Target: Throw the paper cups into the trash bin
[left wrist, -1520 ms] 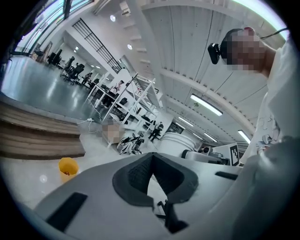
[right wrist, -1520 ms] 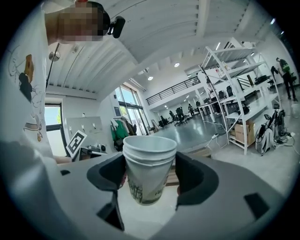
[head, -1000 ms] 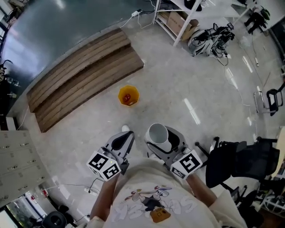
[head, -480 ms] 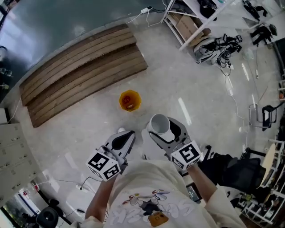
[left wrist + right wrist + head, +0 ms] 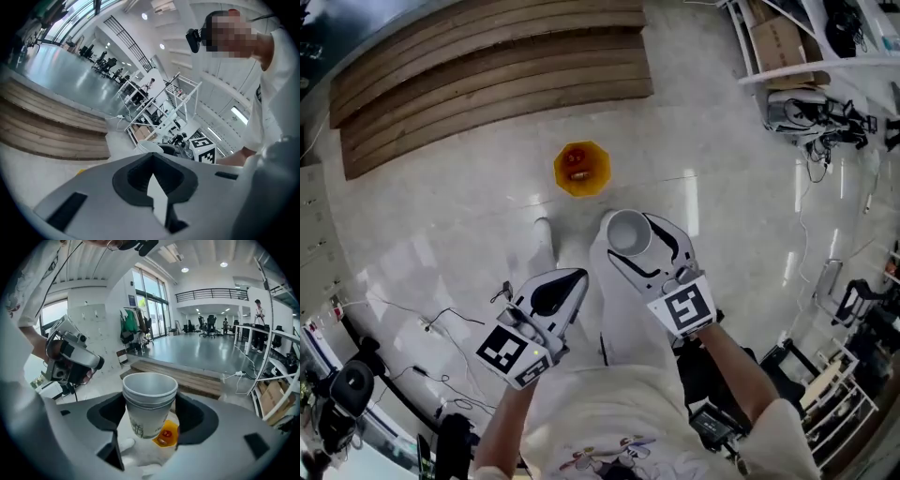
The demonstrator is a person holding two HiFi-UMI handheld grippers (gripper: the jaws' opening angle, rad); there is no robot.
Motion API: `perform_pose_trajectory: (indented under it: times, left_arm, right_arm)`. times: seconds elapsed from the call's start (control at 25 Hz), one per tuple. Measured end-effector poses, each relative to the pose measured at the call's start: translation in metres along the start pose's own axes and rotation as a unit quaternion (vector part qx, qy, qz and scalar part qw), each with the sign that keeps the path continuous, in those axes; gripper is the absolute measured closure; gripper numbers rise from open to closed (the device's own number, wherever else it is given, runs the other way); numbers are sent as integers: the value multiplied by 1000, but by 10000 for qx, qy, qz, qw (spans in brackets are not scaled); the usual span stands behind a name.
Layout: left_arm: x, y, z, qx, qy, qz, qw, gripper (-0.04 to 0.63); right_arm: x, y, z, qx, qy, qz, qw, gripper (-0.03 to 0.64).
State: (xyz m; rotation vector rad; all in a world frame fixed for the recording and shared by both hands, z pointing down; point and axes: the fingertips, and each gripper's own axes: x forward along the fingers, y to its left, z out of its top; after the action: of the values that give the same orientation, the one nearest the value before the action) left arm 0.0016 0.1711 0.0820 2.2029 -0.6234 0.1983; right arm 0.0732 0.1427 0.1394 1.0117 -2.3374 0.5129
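In the head view the grey right gripper (image 5: 630,246) is closed on a stack of white paper cups (image 5: 628,232), which stands upright between its jaws with the open mouth to the top. The small orange trash bin (image 5: 581,169) stands on the pale shiny floor (image 5: 722,150), a little farther than the cups and slightly to their left, apart from them; something red lies inside the bin. Beyond the bin lies a low stepped wooden platform (image 5: 487,56). The grey left gripper (image 5: 561,291) is to the left and nearer, with its jaws together and nothing between them. In the left gripper view the two jaws of the left gripper (image 5: 151,159) meet at the tips, only a thin light slit shows lower down in the dark hollow of the pads, and no object is there. Behind the jaws the rim of the cups (image 5: 149,146) appears, and the wooden platform (image 5: 42,126) is at the far left. In the right gripper view the right gripper (image 5: 150,414) presses the cups (image 5: 149,401) from both sides, several rims show one in another, and the bin (image 5: 165,435) is seen low behind the base of the cups, on the floor.
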Motion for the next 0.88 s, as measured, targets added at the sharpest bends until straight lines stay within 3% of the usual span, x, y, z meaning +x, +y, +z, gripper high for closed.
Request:
perform_pose_trajectory:
  times: [0.48, 0.88]
  left_arm:
    - [99, 157, -117, -740, -236, 458, 9959, 592]
    - [152, 297, -210, -767, -67, 959, 9924, 592]
  right_arm:
    - [165, -48, -156, 54, 494, 299, 9983, 278]
    - [282, -83, -266, 137, 843, 71, 9963, 278]
